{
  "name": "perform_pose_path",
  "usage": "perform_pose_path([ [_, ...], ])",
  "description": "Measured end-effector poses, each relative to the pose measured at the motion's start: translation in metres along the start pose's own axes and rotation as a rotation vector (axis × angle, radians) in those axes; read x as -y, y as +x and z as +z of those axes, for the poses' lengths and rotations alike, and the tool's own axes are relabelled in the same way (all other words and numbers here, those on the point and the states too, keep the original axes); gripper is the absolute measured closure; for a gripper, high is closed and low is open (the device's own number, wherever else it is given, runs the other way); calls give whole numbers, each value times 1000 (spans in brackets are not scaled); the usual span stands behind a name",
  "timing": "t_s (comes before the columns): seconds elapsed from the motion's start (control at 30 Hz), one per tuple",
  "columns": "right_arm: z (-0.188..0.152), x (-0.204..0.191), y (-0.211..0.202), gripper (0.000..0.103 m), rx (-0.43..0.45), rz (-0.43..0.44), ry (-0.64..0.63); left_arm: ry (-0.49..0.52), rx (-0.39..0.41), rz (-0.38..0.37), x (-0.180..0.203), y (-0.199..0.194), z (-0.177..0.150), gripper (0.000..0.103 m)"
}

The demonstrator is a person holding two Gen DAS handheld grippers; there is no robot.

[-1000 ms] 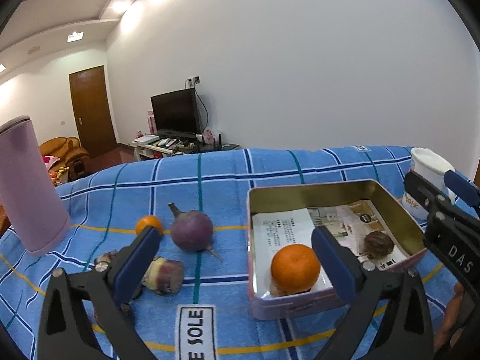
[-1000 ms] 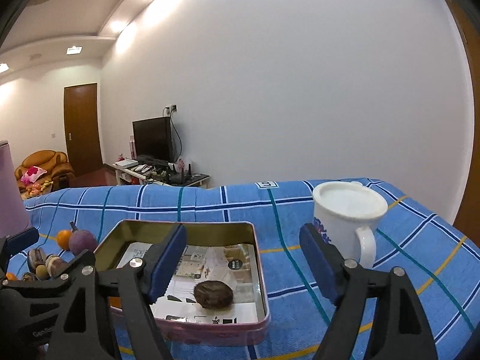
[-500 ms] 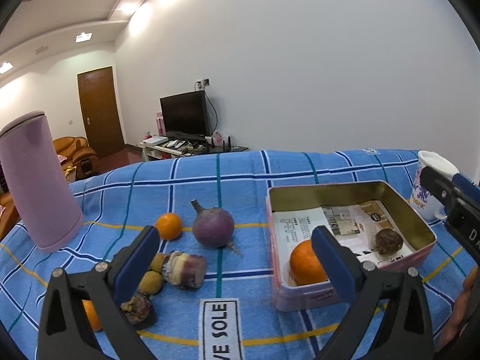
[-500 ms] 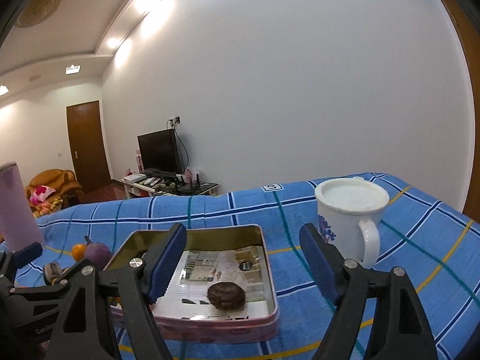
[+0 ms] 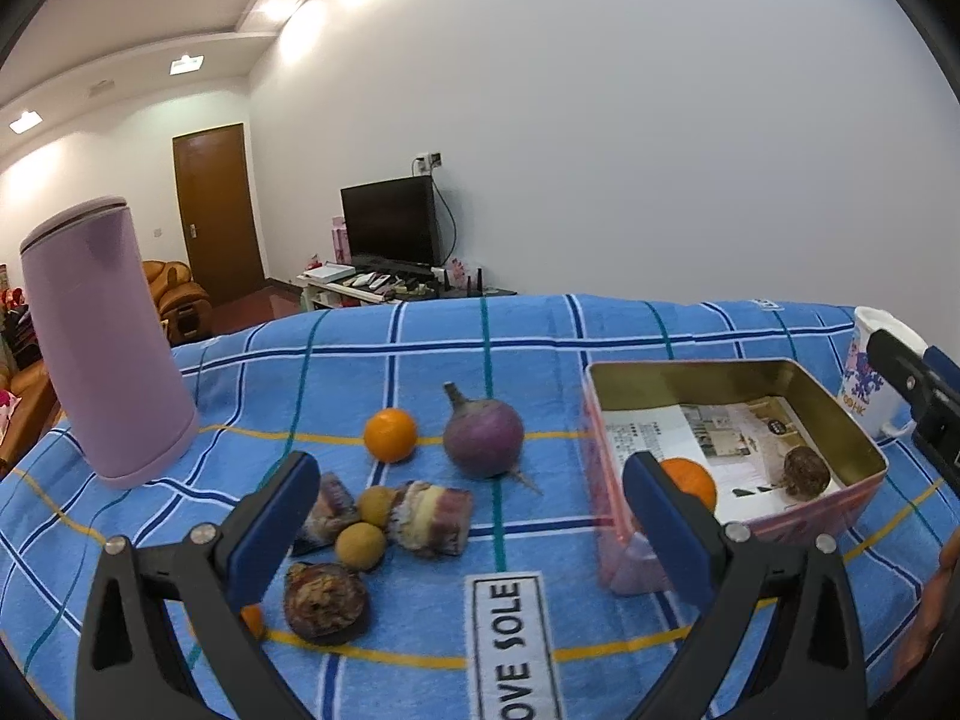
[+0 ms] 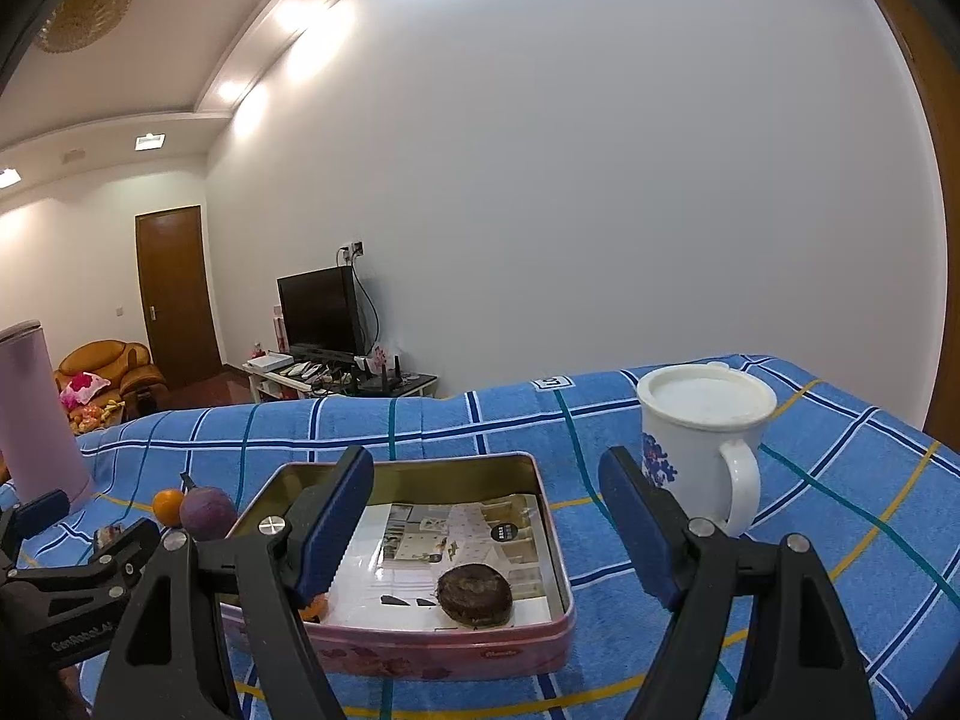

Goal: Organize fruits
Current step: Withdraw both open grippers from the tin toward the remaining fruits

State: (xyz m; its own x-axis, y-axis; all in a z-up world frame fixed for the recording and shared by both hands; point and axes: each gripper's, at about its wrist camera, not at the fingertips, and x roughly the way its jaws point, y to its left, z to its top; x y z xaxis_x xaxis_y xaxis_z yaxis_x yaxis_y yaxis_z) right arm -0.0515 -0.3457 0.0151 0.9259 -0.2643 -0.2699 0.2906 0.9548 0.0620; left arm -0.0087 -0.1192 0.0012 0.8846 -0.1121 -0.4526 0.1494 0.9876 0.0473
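Observation:
A pink tin [image 5: 828, 414] [image 6: 540, 516] lined with printed paper holds an orange [image 5: 693, 480] and a dark brown wrinkled fruit [image 5: 807, 471] [image 6: 474, 594]. Loose on the blue checked cloth to its left lie a small orange [image 5: 390, 435], a purple round fruit with a stem [image 5: 483, 438] [image 6: 207, 513], two small tan fruits [image 5: 360, 546], cut purple pieces [image 5: 429, 516] and a dark halved fruit [image 5: 324, 600]. My left gripper [image 5: 468, 534] stands open above the cloth with nothing between its fingers. My right gripper [image 6: 486, 522] is open over the tin, empty.
A tall lilac flask [image 5: 108, 348] stands at the left on the cloth. A white mug with a lid [image 6: 702, 444] stands right of the tin. A cloth label [image 5: 510, 648] lies near the front. Beyond are a television stand, a sofa and a door.
My left gripper's view has shifted left, so the loose fruit now lies between its fingers and the tin sits further right. The right gripper's view has tilted up slightly.

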Motion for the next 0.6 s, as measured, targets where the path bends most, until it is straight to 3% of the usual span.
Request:
perform_pose_path([
  [0.3, -1, -10, -9, 24, 14, 9, 3, -21, -20, 18, -28, -5, -6, 0],
  [0.6, -7, -39, -10, 24, -35, 41, -30, -32, -32, 36, -55, -10, -11, 0],
])
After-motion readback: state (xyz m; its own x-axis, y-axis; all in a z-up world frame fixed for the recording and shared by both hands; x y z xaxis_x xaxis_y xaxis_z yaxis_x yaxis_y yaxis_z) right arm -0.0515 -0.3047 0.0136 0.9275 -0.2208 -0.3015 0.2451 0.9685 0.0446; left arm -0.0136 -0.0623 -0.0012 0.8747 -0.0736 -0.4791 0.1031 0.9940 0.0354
